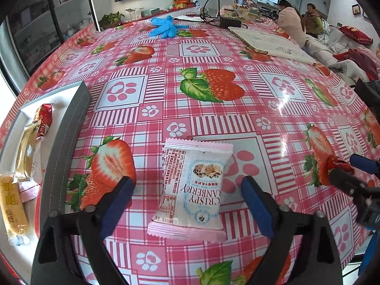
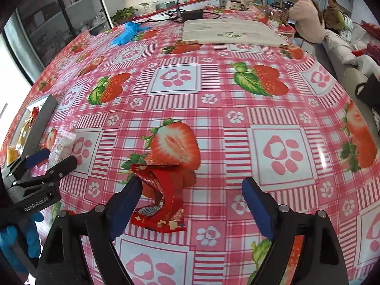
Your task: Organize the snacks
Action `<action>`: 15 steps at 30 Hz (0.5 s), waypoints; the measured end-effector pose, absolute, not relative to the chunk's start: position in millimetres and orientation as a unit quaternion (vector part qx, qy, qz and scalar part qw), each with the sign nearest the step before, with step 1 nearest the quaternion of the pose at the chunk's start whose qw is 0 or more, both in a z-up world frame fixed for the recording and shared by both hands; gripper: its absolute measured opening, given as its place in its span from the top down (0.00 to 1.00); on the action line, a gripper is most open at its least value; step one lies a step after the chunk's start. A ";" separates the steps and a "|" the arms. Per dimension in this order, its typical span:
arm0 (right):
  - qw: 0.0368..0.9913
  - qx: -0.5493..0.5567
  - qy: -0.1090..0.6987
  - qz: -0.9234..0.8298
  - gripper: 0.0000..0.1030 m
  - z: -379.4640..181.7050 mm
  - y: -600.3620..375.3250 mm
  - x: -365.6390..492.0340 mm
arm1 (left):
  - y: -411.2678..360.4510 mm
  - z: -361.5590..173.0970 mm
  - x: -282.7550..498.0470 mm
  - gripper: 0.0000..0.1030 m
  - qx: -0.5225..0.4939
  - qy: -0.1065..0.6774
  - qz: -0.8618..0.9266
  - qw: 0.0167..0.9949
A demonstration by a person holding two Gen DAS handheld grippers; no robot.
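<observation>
Item one: white-and-pink plastic cranberry crisp packet point(image 1: 190, 187), flat on the strawberry-print pink checked table point(image 1: 213, 54), between the spread pads of my released left claw point(image 1: 187, 204), untouched. Item two: crumpled red foil snack wrapper point(image 2: 163, 197), lying inside my released right claw point(image 2: 190, 206), against its left pad. Step in hand: pickup; next, I judge, clench and carry to the white grey-rimmed tray point(image 1: 61, 99) at left.
</observation>
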State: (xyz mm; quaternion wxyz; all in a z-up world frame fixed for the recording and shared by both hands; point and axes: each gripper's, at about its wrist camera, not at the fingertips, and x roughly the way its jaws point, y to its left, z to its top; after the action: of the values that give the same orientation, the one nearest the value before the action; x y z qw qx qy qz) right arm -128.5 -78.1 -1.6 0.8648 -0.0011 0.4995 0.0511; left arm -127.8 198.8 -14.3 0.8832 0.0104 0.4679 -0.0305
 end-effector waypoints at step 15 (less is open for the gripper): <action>0.876 -0.059 0.473 0.068 0.00 -19.0 -53.1 -127.3 | 204.3 -18.6 -131.5 0.00 -0.003 0.443 -0.023 0.896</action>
State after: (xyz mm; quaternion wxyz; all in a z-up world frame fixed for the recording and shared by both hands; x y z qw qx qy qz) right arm -127.3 -53.1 -19.0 0.8764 -0.0589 0.4733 0.0676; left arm -131.5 204.3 -18.6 0.8960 -0.0034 0.4433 -0.0233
